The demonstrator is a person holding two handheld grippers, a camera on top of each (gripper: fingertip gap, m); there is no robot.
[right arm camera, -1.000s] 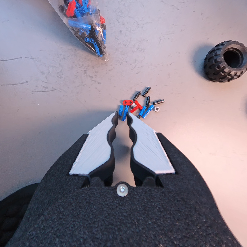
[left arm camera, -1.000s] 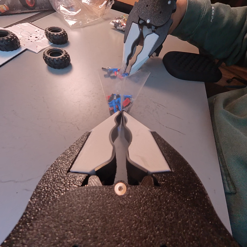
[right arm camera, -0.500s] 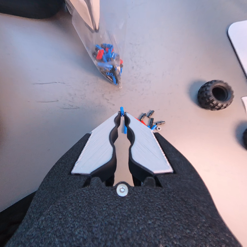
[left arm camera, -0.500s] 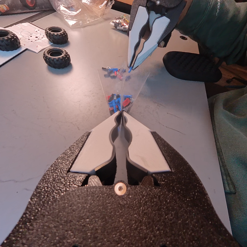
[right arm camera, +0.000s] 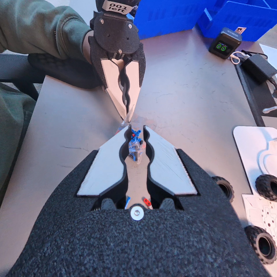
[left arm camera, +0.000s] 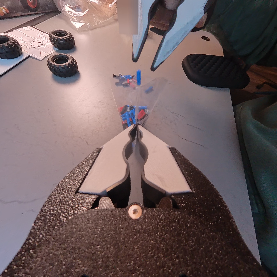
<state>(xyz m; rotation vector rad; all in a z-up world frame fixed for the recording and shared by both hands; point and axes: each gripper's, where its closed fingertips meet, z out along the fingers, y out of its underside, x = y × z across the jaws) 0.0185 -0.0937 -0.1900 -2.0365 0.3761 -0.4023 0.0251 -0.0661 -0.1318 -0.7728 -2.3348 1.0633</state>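
Your left gripper (left arm camera: 136, 125) and right gripper (right arm camera: 136, 127) had speckled black shells, pale grey wavy-edged fingers (left arm camera: 110, 163) and a silver screw (left arm camera: 134, 211). You wore green sleeves (right arm camera: 37, 28).

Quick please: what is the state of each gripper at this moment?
Left gripper: closed on the clear plastic bag of small parts.
Right gripper: open, holding nothing.
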